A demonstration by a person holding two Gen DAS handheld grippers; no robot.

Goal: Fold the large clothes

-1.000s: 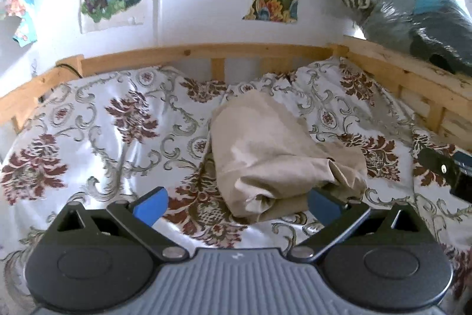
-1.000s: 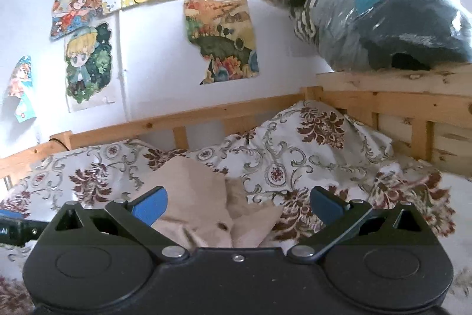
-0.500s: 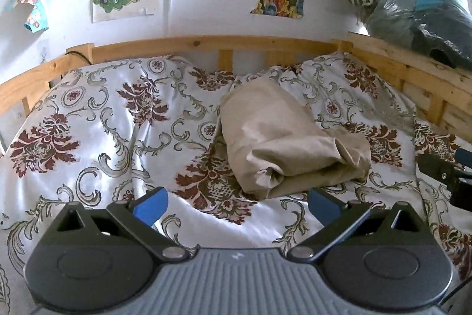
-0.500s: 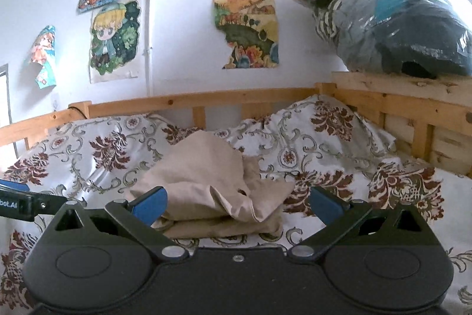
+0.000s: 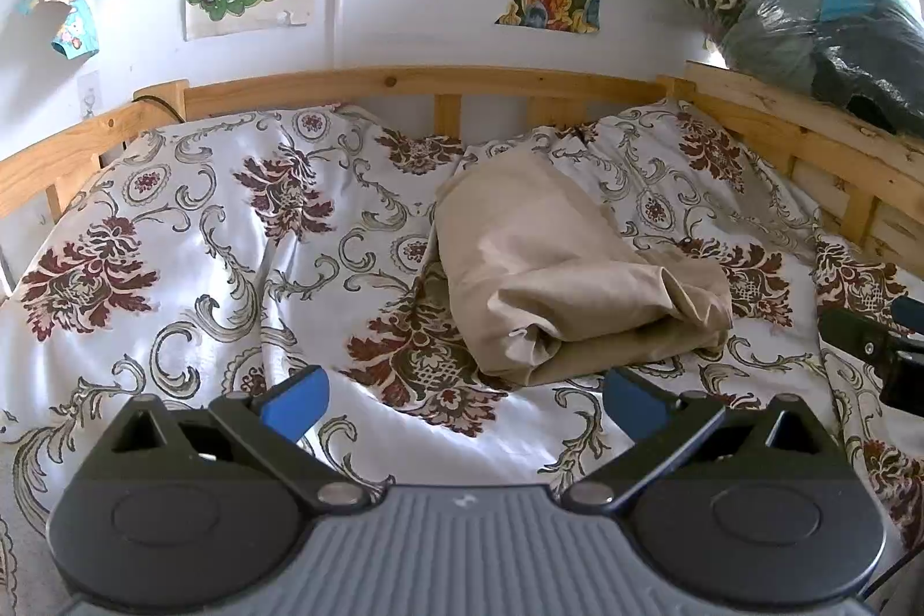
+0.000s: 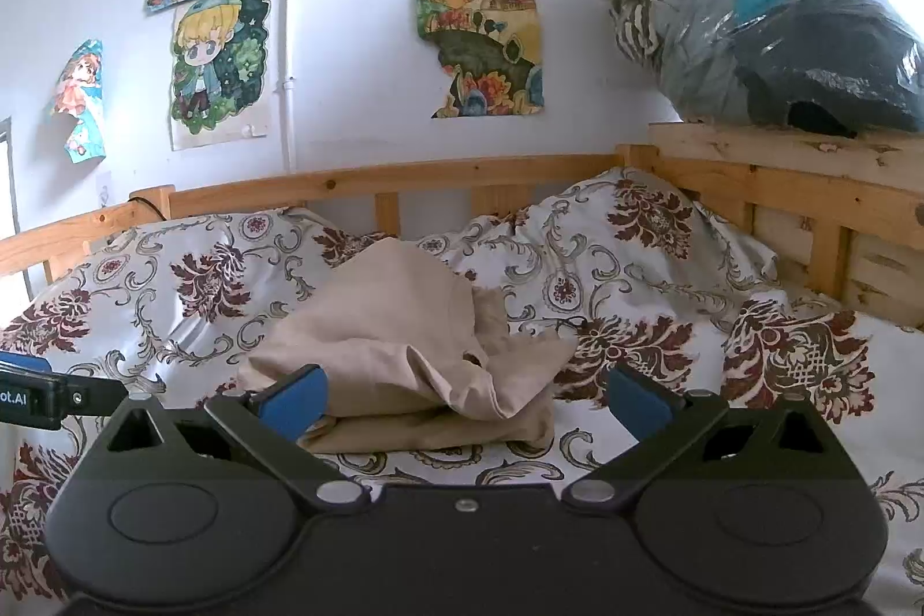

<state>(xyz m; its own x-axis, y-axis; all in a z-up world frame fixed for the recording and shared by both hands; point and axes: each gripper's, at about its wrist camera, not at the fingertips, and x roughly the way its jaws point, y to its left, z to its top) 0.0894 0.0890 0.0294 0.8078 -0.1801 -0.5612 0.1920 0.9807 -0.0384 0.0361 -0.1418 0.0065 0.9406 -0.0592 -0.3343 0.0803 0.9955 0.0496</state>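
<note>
On the floral bedspread, mid-bed, the beige garment is lying folded into a thick bundle, top layer rumpled and sagging over the layers beneath, a small white tag poking out at its near edge. From the right wrist view the same beige garment is sitting just beyond the fingers, folded edge facing the camera, upper layer drooping in loose creases.

Left gripper is hovering above the bedspread with both blue pads spread wide, nothing between them, released. Its right pad is sitting near the bundle's near edge in the picture but not gripping cloth. Right gripper is likewise splayed wide and empty; its left blue pad is overlapping the garment's near left corner in view, contact cannot be told.

Each gripper is showing at the edge of the other's camera: a black arm tip at far right of the left view, a black bar with white lettering at far left of the right view.

Wooden bed rail is running behind the bedding and turning along the right side. Cartoon posters are hanging on the white wall. Clear plastic bag stuffed with dark and striped clothes is resting on top of the right rail.
</note>
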